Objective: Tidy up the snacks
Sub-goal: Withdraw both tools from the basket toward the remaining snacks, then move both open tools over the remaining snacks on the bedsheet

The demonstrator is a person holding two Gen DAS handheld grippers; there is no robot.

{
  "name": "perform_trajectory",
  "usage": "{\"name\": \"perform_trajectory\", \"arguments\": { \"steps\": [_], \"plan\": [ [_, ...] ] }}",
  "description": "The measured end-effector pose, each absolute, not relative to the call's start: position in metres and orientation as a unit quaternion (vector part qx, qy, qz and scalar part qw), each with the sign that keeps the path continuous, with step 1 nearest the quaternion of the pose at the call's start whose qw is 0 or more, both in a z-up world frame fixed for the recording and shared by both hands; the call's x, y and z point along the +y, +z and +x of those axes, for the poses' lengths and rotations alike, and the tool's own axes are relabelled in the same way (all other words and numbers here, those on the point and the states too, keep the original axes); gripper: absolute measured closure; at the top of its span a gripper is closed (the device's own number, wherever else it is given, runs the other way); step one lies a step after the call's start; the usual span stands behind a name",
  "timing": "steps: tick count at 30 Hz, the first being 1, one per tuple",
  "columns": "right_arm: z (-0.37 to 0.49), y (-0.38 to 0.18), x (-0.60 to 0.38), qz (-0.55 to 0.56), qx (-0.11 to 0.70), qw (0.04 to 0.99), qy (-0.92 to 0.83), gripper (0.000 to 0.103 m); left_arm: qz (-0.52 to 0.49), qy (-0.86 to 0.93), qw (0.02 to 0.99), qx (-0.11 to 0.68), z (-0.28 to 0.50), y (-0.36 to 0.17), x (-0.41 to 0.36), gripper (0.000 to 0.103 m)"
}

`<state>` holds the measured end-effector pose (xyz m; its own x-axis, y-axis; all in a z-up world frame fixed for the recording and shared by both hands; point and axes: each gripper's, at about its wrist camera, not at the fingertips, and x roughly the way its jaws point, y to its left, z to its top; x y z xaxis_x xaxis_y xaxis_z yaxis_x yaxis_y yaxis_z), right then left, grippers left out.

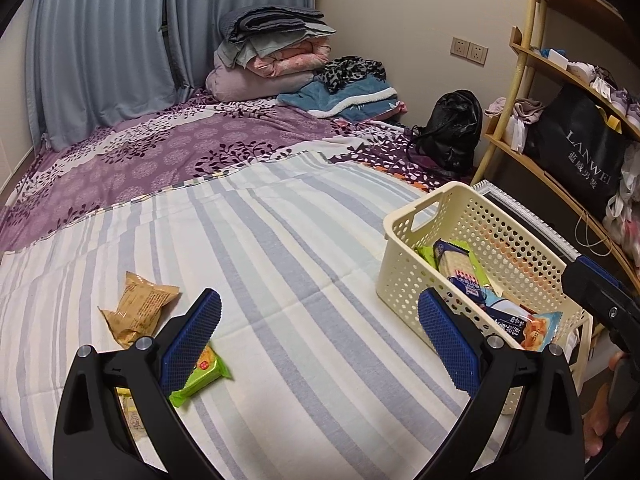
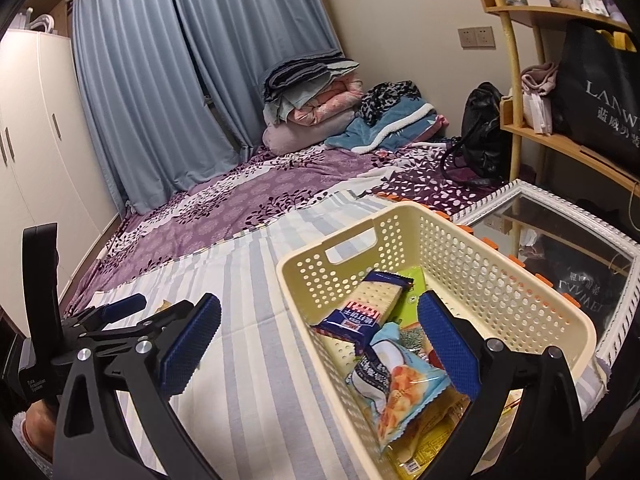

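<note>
A cream perforated basket (image 1: pixel 404 276) (image 2: pixel 500 280) stands on the striped sheet and holds several snack packets, among them a blue cracker pack (image 2: pixel 368 308) and a light-blue packet (image 2: pixel 404 392). On the sheet to the left lie an orange-brown packet (image 1: pixel 140 308), a green packet (image 1: pixel 202 376) and a yellow packet (image 1: pixel 130 412) partly hidden by my finger. My left gripper (image 1: pixel 320 340) is open and empty above the sheet, between the loose packets and the basket. My right gripper (image 2: pixel 320 340) is open and empty over the basket's near left rim.
Folded bedding (image 1: pixel 272 56) and a black bag (image 1: pixel 452 128) lie at the far end of the bed. A wooden shelf (image 1: pixel 560 80) stands on the right. A white-framed mirror (image 2: pixel 560 240) lies behind the basket. A wardrobe (image 2: pixel 36 152) stands at the left.
</note>
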<state>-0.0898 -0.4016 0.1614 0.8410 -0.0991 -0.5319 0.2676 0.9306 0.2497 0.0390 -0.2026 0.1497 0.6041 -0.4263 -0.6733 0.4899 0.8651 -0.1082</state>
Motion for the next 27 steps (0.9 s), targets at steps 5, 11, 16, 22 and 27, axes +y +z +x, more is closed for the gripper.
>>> {"name": "perform_trajectory", "arguments": {
  "steps": [5, 11, 16, 22, 27],
  "plan": [
    [-0.086, 0.162, -0.389, 0.149, 0.27, 0.948, -0.083, 0.005, 0.04, -0.242, 0.9, 0.361, 0.039, 0.15, -0.189, 0.003],
    [-0.077, 0.161, -0.373, 0.14, 0.279, 0.948, -0.067, 0.005, 0.033, -0.229, 0.902, 0.364, 0.039, 0.149, -0.169, 0.003],
    [-0.067, 0.159, -0.353, 0.127, 0.289, 0.948, -0.046, 0.005, 0.019, -0.215, 0.903, 0.37, 0.041, 0.144, -0.149, 0.003],
    [-0.058, 0.153, -0.341, 0.119, 0.302, 0.945, -0.03, 0.005, 0.003, -0.195, 0.904, 0.38, 0.045, 0.135, -0.12, 0.003],
    [-0.052, 0.145, -0.325, 0.109, 0.318, 0.942, -0.012, 0.005, -0.01, -0.169, 0.902, 0.398, 0.05, 0.122, -0.087, 0.003]
  ]
}}
